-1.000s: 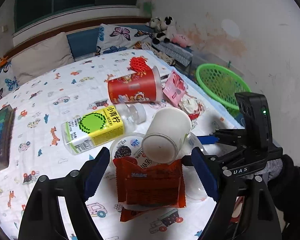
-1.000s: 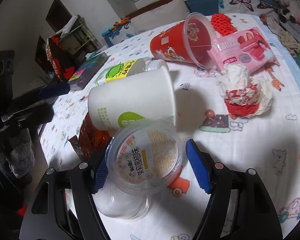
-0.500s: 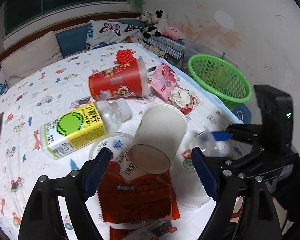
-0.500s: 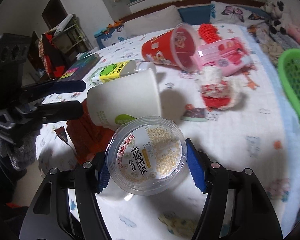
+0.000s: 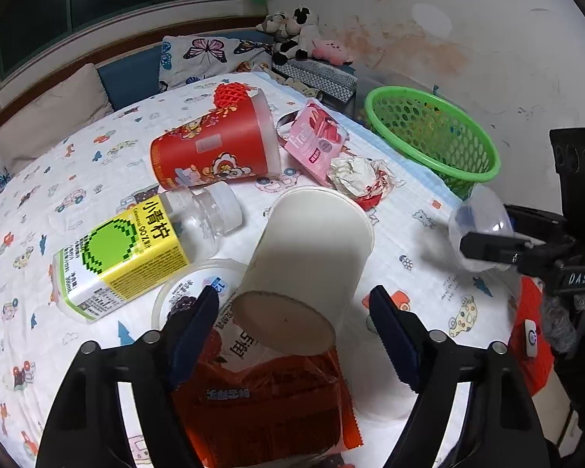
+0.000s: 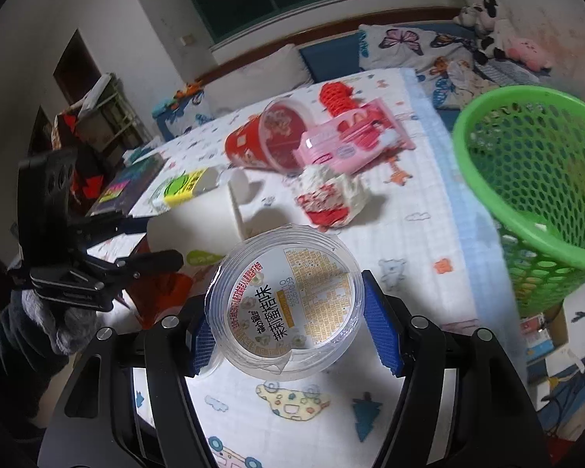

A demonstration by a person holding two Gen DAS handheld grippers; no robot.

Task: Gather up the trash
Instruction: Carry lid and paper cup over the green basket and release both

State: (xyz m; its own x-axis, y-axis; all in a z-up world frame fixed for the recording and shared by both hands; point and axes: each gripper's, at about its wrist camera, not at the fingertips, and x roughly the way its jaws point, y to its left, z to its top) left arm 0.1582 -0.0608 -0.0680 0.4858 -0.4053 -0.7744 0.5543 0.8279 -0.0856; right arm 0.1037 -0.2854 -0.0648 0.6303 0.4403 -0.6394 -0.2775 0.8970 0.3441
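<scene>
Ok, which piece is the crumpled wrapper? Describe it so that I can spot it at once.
Start at the green mesh basket beside the bed's edge. On the printed sheet just short of it lies a pink wipes packet, and the crumpled white and red paper wrapper sits against that packet's near end. It is the only scrunched ball; its neighbours are smooth cups and a bottle.

On the bed (image 5: 97, 179) in front of you, the paper cup (image 5: 308, 265) lies on its side between the jaws of your left gripper (image 5: 292, 323), its base resting on a snack wrapper (image 5: 261, 401). Left of it lies the bottle (image 5: 136, 249); behind it, the big tub (image 5: 214, 148), with the pink packet (image 5: 316, 140) and crumpled paper (image 5: 355, 175) to the tub's right. The basket (image 5: 433, 136) stands off the bed's right edge. Your right gripper (image 6: 296, 331) holds the jelly cup (image 6: 288, 304) above the bed, left of the basket.
</scene>
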